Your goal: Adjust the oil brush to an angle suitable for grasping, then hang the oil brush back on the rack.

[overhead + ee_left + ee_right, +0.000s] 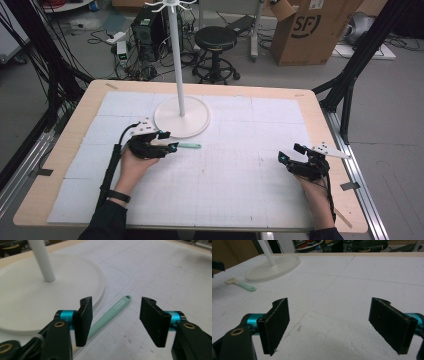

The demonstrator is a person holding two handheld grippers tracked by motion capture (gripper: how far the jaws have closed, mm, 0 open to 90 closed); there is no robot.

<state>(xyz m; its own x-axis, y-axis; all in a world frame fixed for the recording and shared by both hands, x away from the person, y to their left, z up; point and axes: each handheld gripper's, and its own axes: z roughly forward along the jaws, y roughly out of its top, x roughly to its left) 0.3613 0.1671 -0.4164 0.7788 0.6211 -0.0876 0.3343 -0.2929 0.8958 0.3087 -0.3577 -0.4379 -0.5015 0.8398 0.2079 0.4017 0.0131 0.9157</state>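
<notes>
Left gripper jaws open, straddling mint brush handle on table; release likely done; next: withdraw. Right gripper open, idle.

Table with spatula, stand

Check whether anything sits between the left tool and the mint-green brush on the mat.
Nothing visible does. The left tool stands open over the brush, whose handle lies flat between the jaws, untouched. The white stand base sits beside it, apart.
</notes>
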